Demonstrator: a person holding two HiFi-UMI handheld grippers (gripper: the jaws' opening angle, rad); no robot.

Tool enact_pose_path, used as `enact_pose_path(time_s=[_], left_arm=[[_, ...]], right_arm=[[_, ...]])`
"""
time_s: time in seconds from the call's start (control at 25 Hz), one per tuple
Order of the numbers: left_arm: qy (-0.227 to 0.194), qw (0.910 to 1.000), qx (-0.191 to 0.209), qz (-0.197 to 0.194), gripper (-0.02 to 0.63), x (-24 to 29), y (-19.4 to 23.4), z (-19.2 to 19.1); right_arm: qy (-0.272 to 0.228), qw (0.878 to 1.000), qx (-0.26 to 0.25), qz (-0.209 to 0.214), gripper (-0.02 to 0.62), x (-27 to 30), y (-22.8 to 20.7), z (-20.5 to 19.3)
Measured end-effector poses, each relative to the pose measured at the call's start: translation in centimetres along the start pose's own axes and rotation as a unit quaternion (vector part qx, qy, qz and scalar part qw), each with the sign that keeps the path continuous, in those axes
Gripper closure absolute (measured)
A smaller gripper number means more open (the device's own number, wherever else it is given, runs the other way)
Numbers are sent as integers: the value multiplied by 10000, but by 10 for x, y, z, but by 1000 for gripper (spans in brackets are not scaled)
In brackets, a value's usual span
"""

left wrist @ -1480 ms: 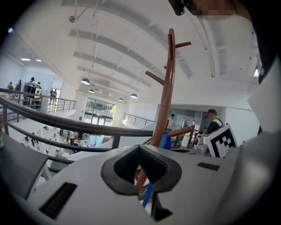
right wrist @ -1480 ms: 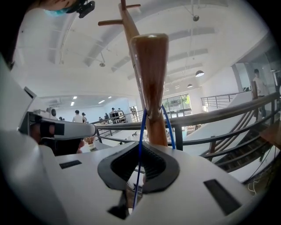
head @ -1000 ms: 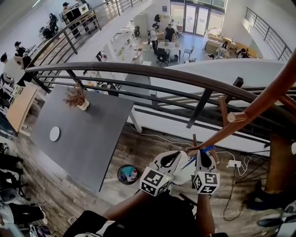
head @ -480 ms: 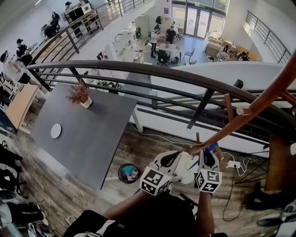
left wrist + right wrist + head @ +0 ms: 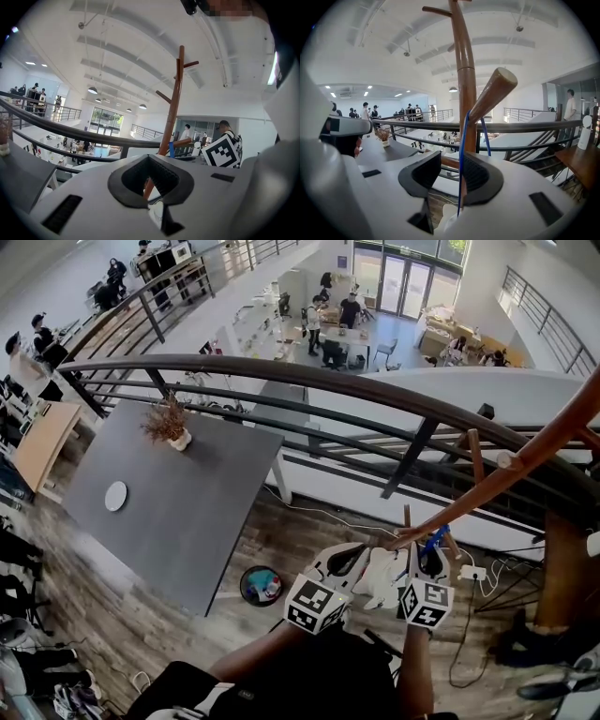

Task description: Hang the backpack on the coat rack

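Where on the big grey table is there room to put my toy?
The grey table is mostly bare: the wide stretch between the plant, the white disc and the near corner. It is crowded by the coat rack, around the blue strap.

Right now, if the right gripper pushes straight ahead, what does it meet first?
The right gripper, whose jaws have just been opening, has the blue strap between them; that comes first, then probably the coat rack post close behind, though depth is unclear.

An open-plan office mezzanine: a curved railing (image 5: 309,381) overlooks people (image 5: 351,308) at desks (image 5: 345,332) below near glass entrance doors (image 5: 394,276).
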State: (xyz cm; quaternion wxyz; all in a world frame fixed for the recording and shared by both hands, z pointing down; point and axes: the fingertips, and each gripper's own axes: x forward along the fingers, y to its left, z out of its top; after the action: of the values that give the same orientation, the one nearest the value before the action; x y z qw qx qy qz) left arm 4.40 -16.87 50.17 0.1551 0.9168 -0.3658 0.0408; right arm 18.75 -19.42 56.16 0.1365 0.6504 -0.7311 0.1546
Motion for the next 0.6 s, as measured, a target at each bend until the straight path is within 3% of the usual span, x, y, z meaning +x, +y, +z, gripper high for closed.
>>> enact_pose_path(time_s=[0.6], left_arm=[[-95,10000,-6,24,607,-14,-6,1]], right_arm=[[-26,9998,-103,-155,442,-2,-3,1]])
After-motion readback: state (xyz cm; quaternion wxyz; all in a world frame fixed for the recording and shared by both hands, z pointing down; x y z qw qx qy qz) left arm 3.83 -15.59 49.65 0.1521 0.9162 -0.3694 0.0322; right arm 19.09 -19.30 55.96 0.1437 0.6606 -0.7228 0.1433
